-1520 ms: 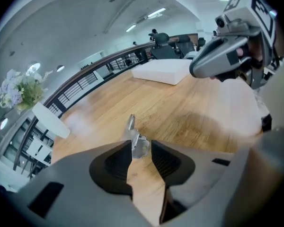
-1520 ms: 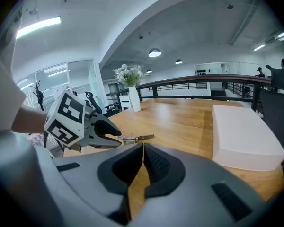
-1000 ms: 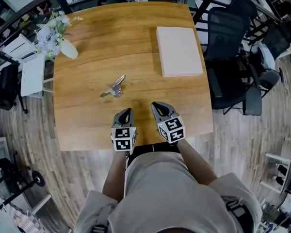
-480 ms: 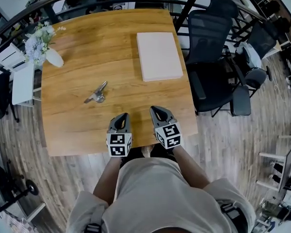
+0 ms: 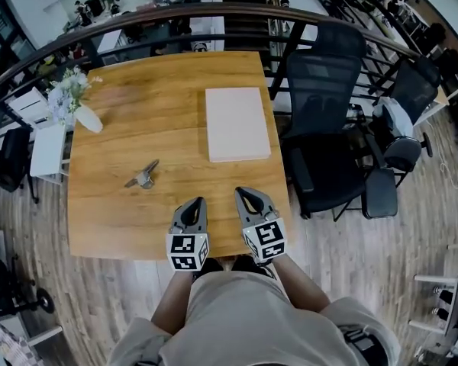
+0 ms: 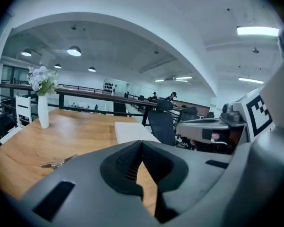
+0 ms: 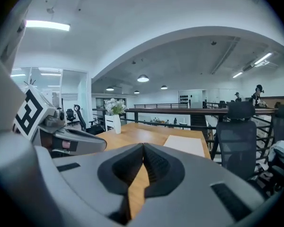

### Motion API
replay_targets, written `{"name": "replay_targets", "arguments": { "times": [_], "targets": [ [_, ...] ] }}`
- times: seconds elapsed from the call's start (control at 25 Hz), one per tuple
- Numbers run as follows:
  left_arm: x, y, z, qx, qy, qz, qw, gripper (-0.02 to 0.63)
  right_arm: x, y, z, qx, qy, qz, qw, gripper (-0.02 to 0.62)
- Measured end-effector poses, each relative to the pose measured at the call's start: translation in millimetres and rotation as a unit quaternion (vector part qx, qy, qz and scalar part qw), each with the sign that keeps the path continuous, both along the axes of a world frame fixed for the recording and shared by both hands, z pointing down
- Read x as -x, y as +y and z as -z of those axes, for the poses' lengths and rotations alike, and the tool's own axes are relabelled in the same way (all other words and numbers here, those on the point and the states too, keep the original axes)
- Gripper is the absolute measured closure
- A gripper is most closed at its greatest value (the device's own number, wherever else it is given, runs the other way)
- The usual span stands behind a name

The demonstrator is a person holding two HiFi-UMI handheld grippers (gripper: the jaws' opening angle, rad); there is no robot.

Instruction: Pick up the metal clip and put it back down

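The metal clip [image 5: 142, 177] lies flat on the wooden table [image 5: 122, 227], left of centre; in the left gripper view the clip [image 6: 58, 162] shows low at the left. My left gripper [image 5: 198, 201] hangs over the table's near edge, jaws shut with nothing between them, to the right of the clip and nearer me. My right gripper [image 5: 241, 192] is beside it, also shut and empty. In the gripper views the left gripper [image 6: 141, 144] and the right gripper [image 7: 143, 147] each show tips meeting.
A pale flat board [image 5: 236, 123] lies on the table's far right part. A white vase with flowers [image 5: 80, 105] stands at the far left corner. Black office chairs [image 5: 324, 120] stand right of the table, a railing [image 5: 175, 17] runs behind it.
Both grippers have drawn back toward me and risen, from over the table to its near edge. The view has pulled away, so the table and clip look smaller. The clip has not moved.
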State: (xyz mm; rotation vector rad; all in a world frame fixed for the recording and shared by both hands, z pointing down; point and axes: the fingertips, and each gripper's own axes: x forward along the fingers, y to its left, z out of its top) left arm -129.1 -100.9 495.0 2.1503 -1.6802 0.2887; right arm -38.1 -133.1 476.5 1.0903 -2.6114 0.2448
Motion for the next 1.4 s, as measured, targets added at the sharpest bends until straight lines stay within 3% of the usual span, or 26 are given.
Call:
{"name": "replay_targets", "arguments": {
  "times": [0.24, 0.44, 0.72, 1.4],
  "targets": [
    [-16.6, -14.0, 69.1, -0.074, -0.023, 0.018, 0.9969, 0.583, -15.8, -12.3, 59.6, -0.053, -0.043, 0.014, 0.998, 0.569],
    [-17.3, -22.7, 106.6, -0.108, -0.029, 0.033, 0.9933, 0.583, -23.8, -19.9, 109.1, -0.094, -0.066, 0.013, 0.993, 0.569],
    [-0.3, -22.2, 165.2, -0.180, -0.043, 0.048, 0.9816, 0.583, -21.3, -21.7, 149.4, -0.134, -0.081, 0.008, 0.988, 0.569],
    [18.3, -9.9, 156.9, -0.175, -0.057, 0.061, 0.9811, 0.583, -19.1, -13.7, 141.8, -0.145, -0.064, -0.012, 0.987, 0.569]
  ]
}}
